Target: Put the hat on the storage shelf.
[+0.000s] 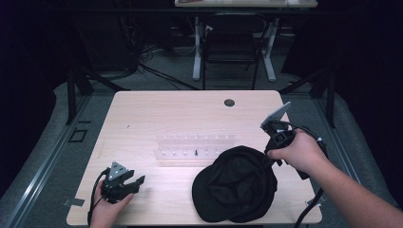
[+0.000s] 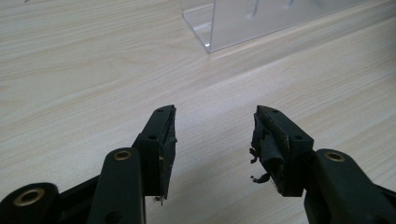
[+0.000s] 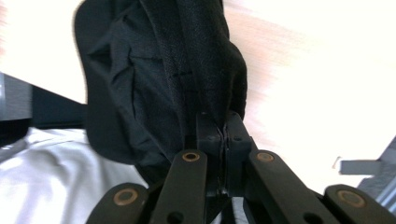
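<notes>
The right gripper (image 3: 223,128) has its jaws pressed together on the edge of the black cap (image 1: 237,183), which hangs partly over the near right part of the table (image 1: 157,111). To do this step well, the grip must stay firm on the fabric and the lift must be slow, so the cap does not slip. The left gripper (image 2: 212,140) rests with jaws apart and empty, near the clear rack (image 1: 195,149), ready to support the cap.
</notes>
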The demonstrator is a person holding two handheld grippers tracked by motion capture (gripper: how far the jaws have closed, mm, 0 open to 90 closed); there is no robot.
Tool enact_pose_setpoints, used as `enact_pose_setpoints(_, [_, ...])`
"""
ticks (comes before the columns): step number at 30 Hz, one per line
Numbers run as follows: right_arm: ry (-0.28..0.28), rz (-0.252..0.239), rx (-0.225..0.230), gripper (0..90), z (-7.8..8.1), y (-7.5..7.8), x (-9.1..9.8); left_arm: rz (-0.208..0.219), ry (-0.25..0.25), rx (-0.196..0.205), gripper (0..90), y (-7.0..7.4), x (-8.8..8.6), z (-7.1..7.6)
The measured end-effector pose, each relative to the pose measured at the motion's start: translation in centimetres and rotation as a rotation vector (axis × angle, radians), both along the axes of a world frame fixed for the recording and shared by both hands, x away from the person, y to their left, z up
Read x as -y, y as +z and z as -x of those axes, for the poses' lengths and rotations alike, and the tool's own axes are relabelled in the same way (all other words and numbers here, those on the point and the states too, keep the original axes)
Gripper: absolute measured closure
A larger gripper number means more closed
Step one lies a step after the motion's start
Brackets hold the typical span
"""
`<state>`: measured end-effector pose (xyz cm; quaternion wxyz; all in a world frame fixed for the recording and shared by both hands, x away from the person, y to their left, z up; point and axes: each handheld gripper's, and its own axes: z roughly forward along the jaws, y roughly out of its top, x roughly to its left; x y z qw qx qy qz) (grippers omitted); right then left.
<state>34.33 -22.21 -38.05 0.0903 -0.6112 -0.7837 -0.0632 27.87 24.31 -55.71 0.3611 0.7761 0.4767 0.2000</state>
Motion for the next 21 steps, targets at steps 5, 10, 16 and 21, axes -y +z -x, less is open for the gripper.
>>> enact_pose_setpoints(5, [-0.032, -0.054, -0.017, 88.2, 0.0, 1.1, -0.2, 0.002, 0.000, 0.000, 49.1, 0.0, 0.0, 0.0])
enact_pose_setpoints(10, [-0.056, -0.125, -0.047, 88.2, -0.1, 2.0, -0.2, 0.003, 0.000, 0.001, 49.1, 0.0, 0.0, 0.0])
enact_pose_setpoints(16, [-0.103, -0.238, -0.086, 88.2, -0.1, 2.3, 0.0, 0.004, 0.001, 0.001, 49.1, 0.0, 0.0, 0.0])
enact_pose_setpoints(21, [-0.105, -0.303, -0.116, 88.2, 0.0, 2.7, 0.1, 0.003, 0.002, 0.001, 49.1, 0.0, 0.0, 0.0])
